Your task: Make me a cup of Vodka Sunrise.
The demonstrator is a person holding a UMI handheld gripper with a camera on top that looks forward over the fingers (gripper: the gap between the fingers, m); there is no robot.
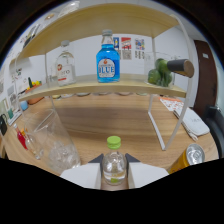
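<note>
The gripper [114,172] clamps a small green-capped bottle [114,162] (upright, long axis vertical). The ribbed glass [56,145] stands just left of the fingers.

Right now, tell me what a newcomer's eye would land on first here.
The bright blue bottle stands out at the middle of the white shelf, between a clear bottle and green limes. Close in, a small green-capped bottle stands between the gripper fingers. A clear glass sits beside it on the wooden table.
</note>
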